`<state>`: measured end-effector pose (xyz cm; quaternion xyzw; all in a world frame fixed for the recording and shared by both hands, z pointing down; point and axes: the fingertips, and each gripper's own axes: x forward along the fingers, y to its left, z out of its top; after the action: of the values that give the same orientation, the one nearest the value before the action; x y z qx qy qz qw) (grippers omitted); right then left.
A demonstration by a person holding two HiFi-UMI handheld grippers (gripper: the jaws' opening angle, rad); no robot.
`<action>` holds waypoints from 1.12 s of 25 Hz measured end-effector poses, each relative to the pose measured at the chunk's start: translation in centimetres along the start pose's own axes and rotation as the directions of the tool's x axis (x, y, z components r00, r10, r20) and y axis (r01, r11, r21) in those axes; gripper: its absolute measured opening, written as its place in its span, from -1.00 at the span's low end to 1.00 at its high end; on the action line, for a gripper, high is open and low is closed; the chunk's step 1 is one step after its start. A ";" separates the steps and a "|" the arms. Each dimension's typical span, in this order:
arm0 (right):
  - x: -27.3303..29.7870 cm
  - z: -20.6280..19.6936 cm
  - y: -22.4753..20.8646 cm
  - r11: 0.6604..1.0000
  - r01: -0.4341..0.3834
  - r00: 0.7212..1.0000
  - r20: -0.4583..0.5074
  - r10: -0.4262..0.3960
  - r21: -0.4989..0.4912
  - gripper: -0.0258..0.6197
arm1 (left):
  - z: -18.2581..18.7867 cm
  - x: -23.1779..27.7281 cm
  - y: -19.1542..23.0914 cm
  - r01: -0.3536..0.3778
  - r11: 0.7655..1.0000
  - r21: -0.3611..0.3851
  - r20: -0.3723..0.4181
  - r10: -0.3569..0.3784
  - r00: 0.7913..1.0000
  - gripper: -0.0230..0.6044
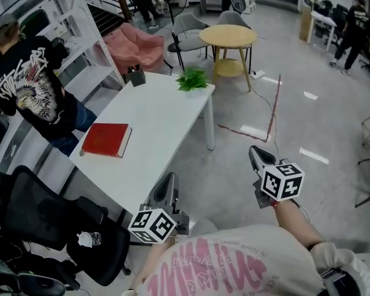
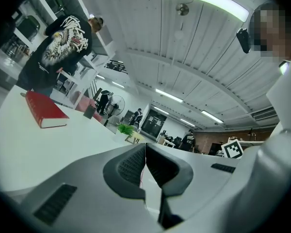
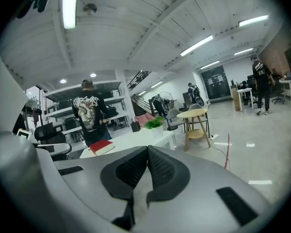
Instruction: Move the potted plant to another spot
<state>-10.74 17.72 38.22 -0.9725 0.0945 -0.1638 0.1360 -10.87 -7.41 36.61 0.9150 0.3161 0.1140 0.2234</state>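
A small potted plant (image 1: 193, 79) with green leaves stands at the far corner of the white table (image 1: 154, 134); it also shows far off as the plant (image 2: 125, 129) and the plant (image 3: 154, 123). My left gripper (image 1: 167, 190) hovers near the table's near end, shut with nothing between its jaws. My right gripper (image 1: 256, 159) hangs over the floor to the right of the table, also shut and empty. Both are far from the plant. In the gripper views the left gripper (image 2: 145, 165) and right gripper (image 3: 148, 166) show pads pressed together.
A red book (image 1: 106, 139) lies on the table's left side. A person in a black printed shirt (image 1: 34, 94) stands by white shelves (image 1: 80, 48). A round wooden table (image 1: 229, 39), grey chairs (image 1: 191, 29) and a black office chair (image 1: 43, 217) surround the area.
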 end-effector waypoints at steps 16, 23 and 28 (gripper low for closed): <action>3.2 0.1 -5.1 0.989 0.030 0.999 0.024 -0.034 0.143 -0.88 | -0.6 8.2 0.7 0.037 0.998 0.055 -0.094 -0.032 0.995 -0.85; 7.1 1.6 -6.9 0.994 0.018 1.000 -0.020 -0.016 0.110 -0.88 | 0.0 14.1 1.6 0.057 0.998 0.005 -0.104 -0.056 0.993 -0.85; 9.9 3.7 -8.2 0.996 0.015 1.000 -0.020 -0.014 0.091 -0.88 | 1.4 18.7 1.6 0.099 0.995 0.021 -0.105 -0.096 0.990 -0.85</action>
<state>0.85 24.05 40.19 -0.9643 0.0812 -0.1781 0.1781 4.93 2.78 37.43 0.8941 0.3732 0.1461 0.2001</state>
